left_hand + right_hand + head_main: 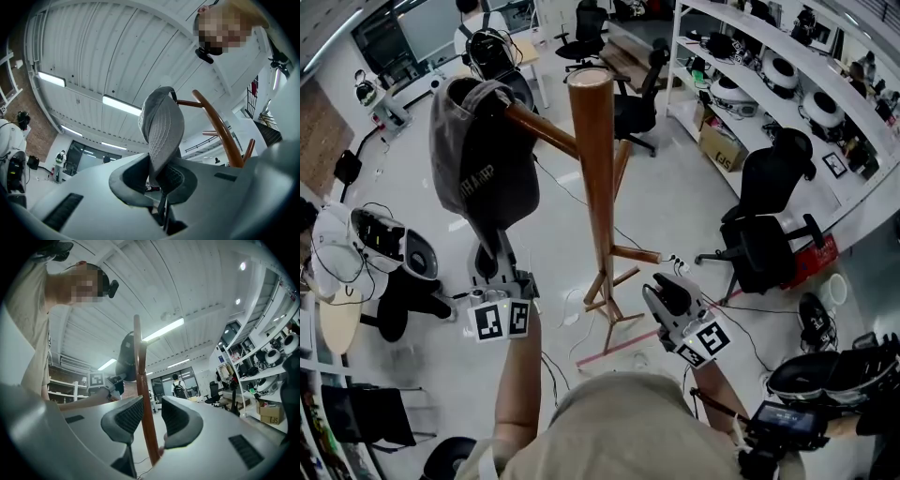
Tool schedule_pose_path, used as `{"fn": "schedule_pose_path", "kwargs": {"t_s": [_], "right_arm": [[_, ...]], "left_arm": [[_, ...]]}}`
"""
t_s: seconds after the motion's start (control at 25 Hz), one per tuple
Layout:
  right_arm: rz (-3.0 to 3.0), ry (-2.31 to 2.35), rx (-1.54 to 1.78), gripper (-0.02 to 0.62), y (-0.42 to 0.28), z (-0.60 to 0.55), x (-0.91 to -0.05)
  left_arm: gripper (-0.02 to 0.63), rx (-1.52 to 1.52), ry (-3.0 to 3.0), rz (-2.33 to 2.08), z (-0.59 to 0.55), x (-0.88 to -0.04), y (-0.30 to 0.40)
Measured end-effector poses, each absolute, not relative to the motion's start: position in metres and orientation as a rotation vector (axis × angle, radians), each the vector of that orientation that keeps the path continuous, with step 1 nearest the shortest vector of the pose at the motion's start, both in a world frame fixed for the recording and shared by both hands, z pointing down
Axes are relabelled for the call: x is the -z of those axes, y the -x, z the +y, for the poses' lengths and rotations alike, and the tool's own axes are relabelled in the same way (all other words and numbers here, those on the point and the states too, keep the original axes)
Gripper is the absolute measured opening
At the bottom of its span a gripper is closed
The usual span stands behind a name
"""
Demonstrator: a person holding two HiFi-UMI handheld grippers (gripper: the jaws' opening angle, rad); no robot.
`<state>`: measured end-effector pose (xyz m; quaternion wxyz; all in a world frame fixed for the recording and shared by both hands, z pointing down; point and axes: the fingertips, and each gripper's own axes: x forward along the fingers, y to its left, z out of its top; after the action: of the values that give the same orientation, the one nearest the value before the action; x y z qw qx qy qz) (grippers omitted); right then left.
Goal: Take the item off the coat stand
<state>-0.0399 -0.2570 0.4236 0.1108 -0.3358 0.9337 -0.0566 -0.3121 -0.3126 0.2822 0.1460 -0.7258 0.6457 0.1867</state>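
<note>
A dark grey cap [478, 159] hangs over the end of an upper peg [546, 128] of the wooden coat stand [595, 178]. My left gripper [492, 258] reaches up from below and is shut on the cap's lower edge. In the left gripper view the cap's stitched brim [161, 126] is pinched between the pads, with the curved peg [220, 131] behind it. My right gripper [661, 295] is lower, right of the pole, and open. In the right gripper view the pole [143, 399] shows through the gap in the right gripper [151, 420], untouched by either pad.
Black office chairs [764, 225] stand to the right of the stand, below long white shelves [787, 70]. A chair with white gear [366, 248] is on the left. Cables [572, 309] lie around the stand's feet. A person [179, 389] stands far off.
</note>
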Motion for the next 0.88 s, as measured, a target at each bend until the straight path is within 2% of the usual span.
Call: {"fn": "schedule_pose_path", "kwargs": {"t_s": [0.36,0.88], "right_arm": [[2.729,1.006,0.151,0.114,0.031,-0.263,-0.423],[2.732,1.02,0.123,0.114,0.066,-0.24,-0.417]], "left_arm": [[0.034,-0.556,2.083,1.859,-0.32,-0.282,0.313],[0.034,-0.556,2.166,1.903,-0.294,-0.318,0.35]]}}
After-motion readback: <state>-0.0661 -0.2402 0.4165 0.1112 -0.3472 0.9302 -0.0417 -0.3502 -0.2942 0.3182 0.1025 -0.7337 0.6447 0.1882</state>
